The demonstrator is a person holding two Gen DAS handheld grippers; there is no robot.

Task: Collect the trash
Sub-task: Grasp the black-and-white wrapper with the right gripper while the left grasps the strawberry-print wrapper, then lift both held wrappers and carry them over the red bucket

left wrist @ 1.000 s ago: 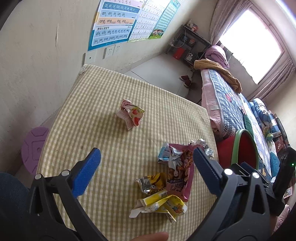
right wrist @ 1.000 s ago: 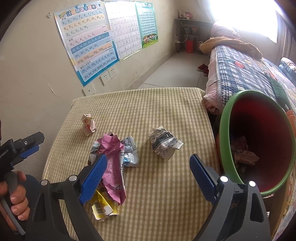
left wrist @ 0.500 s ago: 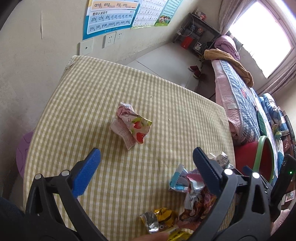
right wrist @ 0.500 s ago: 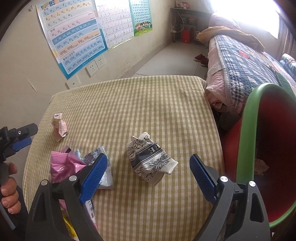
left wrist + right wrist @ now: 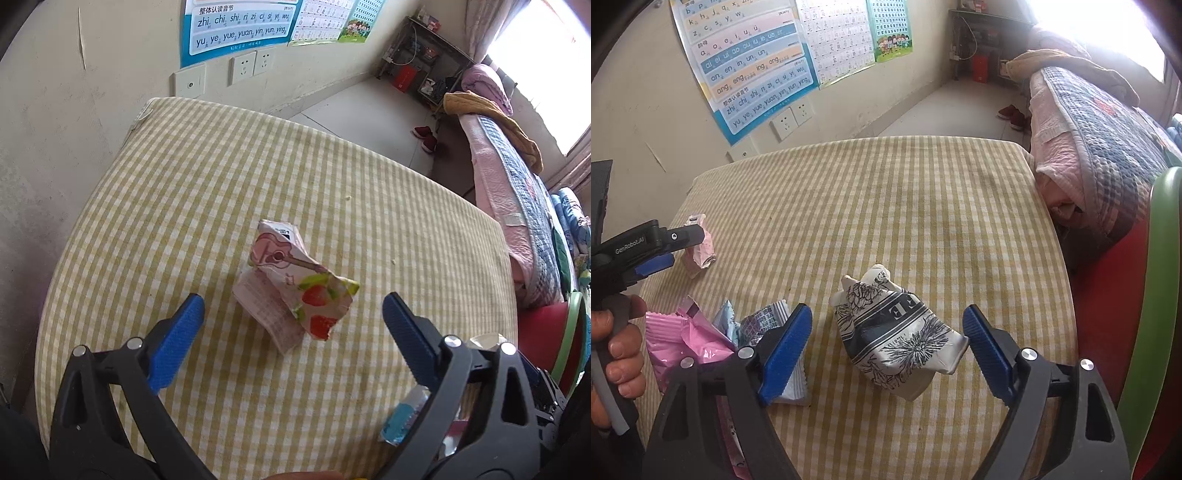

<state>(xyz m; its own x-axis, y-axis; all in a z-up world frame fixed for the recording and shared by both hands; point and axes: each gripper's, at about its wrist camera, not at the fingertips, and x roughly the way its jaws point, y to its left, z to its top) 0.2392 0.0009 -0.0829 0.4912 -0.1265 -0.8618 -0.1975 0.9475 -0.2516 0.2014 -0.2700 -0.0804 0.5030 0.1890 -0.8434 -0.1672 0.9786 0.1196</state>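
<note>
A crushed pink strawberry carton (image 5: 291, 284) lies on the yellow checked tablecloth (image 5: 207, 192). My left gripper (image 5: 293, 306) straddles it from just in front, its jaws closing with clear gaps on both sides. A crumpled black-and-white carton (image 5: 894, 332) lies nearer the table's right side. My right gripper (image 5: 888, 332) frames that carton, jaws closing, pads not pressing on it. In the right wrist view the left gripper (image 5: 670, 247) shows at the far left beside the pink carton (image 5: 700, 251), held by a hand (image 5: 617, 343).
A pile of wrappers, pink (image 5: 683, 339) and blue-white (image 5: 768, 321), lies left of the right gripper. A red bin with a green rim (image 5: 1156, 314) stands off the table's right edge. A quilted bed (image 5: 1100, 136) is beyond; a wall with posters (image 5: 750, 62) lies behind the table.
Both grippers have come down and forward, so each carton now sits between its gripper's fingers. Both pairs of jaws have narrowed slightly. The wrapper pile has slid out of the left wrist view.
</note>
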